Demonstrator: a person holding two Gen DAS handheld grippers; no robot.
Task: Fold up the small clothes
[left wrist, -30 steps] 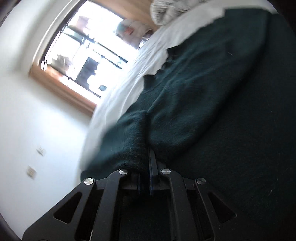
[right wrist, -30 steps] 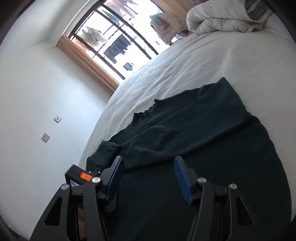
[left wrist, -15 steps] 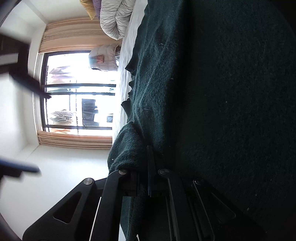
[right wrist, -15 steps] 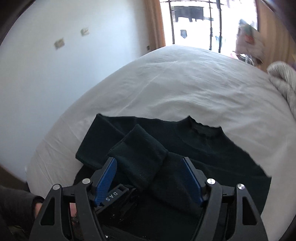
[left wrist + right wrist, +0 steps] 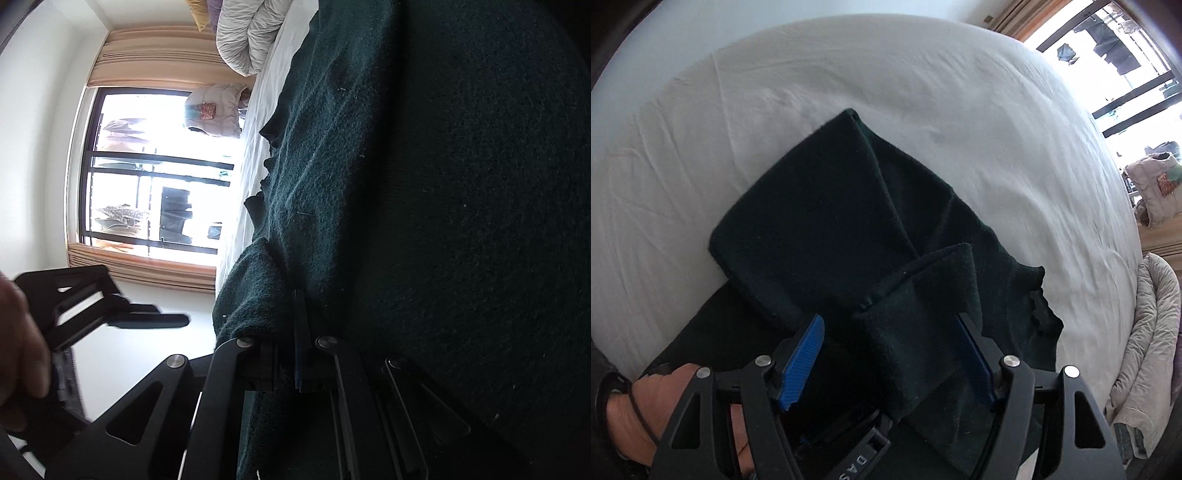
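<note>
A dark green sweater (image 5: 827,221) lies on the white bed (image 5: 849,74), with one sleeve folded across its body. My left gripper (image 5: 297,314) is shut on the sleeve cuff (image 5: 251,295). In the right wrist view the left gripper (image 5: 857,439) shows below the raised cuff (image 5: 916,317). My right gripper (image 5: 888,321) points down over that cuff, its jaws closing. The cuff sits between the blue pads (image 5: 801,358), and the left pad is clear of the cloth. In the left wrist view the right gripper (image 5: 147,319) shows at the left.
A grey duvet (image 5: 1152,332) is bunched at the bed's far end, also seen as the duvet (image 5: 251,33) in the left wrist view. A window (image 5: 155,173) with curtains and a puffy jacket (image 5: 218,114) stand beyond. A hand (image 5: 646,406) holds the left gripper.
My right gripper swung across and tipped down over the cuff, which now sits between its pads. The left gripper rolled while keeping its grip on the cuff.
</note>
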